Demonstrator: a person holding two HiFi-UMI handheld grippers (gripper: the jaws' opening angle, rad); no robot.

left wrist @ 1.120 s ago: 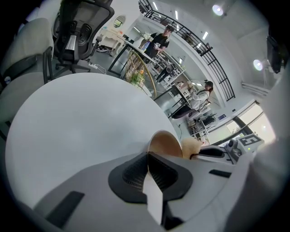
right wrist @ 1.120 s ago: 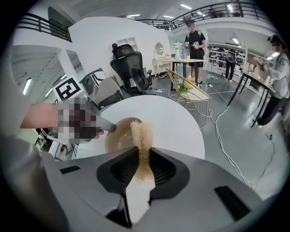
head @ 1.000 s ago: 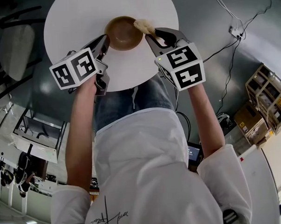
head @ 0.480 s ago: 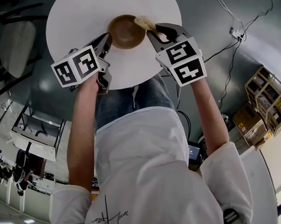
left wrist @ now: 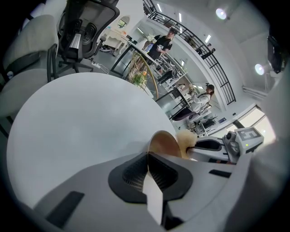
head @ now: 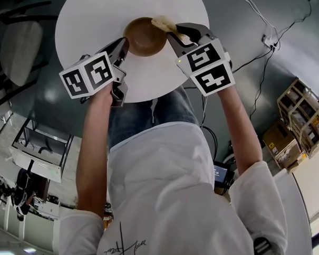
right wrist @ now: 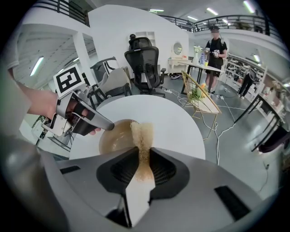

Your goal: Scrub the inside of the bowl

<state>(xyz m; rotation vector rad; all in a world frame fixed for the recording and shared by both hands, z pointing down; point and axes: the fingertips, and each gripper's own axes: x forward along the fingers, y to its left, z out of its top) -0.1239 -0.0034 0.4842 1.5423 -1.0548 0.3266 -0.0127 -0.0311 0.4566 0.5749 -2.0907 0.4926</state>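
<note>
Left gripper [left wrist: 147,156] shut tight on the left rim of the bowl [head: 145,36], pinning it upright on the round white table [head: 86,22], between both grippers. Good anchor, so grip firmly there and don't lift. Sponge [right wrist: 142,131] clamped in the right gripper [right wrist: 141,158], sticking out past the pads and sitting at the bowl's right rim, apparently up at the edge rather than down on the bottom. Judging the step as mid-scrub: tip the sponge down into the hollow, press on the wall, sweep in circles round wall and bottom, pushing toward the anchored side to avoid skidding the bowl. Sponge only on the wood, no jaw tips. Risks: bowl tipping if loaded on the free rim, sponge folding or slipping out of the pinch. Around: office chair [right wrist: 144,56] beyond the table, wire rack [right wrist: 199,97] to its right, cables [head: 262,61] on the floor at right, shelving crate [head: 305,112] further right, people well back. Nothing else on the tabletop — only obstacle in the sweep path: the left jaw tip at the rim.
</note>
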